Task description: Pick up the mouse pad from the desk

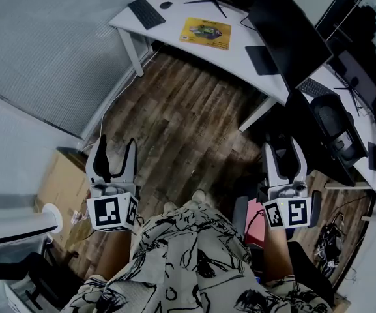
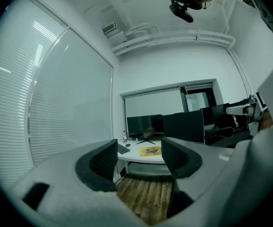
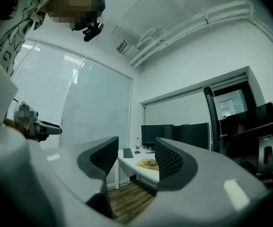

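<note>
A yellow mouse pad [image 1: 205, 32] lies flat on the white desk [image 1: 240, 54] at the far side of the room; it also shows as the small mouse pad [image 2: 150, 151] between the left jaws and as the mouse pad [image 3: 147, 163] in the right gripper view. My left gripper [image 1: 115, 150] is held at waist height over the wooden floor, open, nothing between its fingers. My right gripper [image 1: 284, 153] hangs level at the other side, open and empty too. Both are far from the desk.
A black keyboard [image 1: 146, 12] and a mouse [image 1: 166, 5] lie at the desk's left end, with a monitor stand [image 1: 207, 0] behind. A dark office chair [image 1: 331, 119] stands at the right. A cardboard box [image 1: 64, 181] sits by the left wall.
</note>
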A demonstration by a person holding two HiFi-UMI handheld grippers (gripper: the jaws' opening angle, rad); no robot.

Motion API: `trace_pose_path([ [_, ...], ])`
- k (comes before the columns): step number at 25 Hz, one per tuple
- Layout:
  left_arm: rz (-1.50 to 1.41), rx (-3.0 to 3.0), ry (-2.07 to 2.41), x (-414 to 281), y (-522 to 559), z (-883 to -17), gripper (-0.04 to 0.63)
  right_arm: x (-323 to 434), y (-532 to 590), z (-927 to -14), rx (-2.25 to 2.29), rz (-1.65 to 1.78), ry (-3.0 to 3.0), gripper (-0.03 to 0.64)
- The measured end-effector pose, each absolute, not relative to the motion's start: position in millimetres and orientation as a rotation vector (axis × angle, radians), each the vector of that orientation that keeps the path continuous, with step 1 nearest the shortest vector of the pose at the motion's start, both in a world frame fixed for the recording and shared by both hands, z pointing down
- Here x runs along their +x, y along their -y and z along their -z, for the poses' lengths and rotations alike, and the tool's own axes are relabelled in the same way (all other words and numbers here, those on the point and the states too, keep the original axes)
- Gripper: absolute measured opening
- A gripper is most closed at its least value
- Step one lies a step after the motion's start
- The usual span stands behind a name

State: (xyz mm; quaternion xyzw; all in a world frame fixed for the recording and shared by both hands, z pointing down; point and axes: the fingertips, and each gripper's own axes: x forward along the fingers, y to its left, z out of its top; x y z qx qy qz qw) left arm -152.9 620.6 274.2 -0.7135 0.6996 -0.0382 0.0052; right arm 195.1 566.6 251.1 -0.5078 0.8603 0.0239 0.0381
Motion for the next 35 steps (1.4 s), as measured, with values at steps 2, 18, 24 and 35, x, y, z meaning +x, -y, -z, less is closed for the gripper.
trace_pose_path([
  [2, 0.105, -2.231, -2.197, -154, -620, -273, 0.334, 196, -566, -251, -1.561, -0.065, -2.627, 0.277],
  [18, 0.085, -2.199, -2.249, -140, -608, -279, 0.601, 216, -545, -260, -1.568, -0.053, -2.605, 0.489],
  [24, 0.105, -2.202, -2.282, -119, -598, -283, 0.601, 236, -531, -269, -1.561, -0.026, -2.612, 0.489],
  [35, 0.112, -2.208, -2.298, -117, -569, -295, 0.601, 241, -501, -278, -1.578, -0.009, -2.612, 0.489],
])
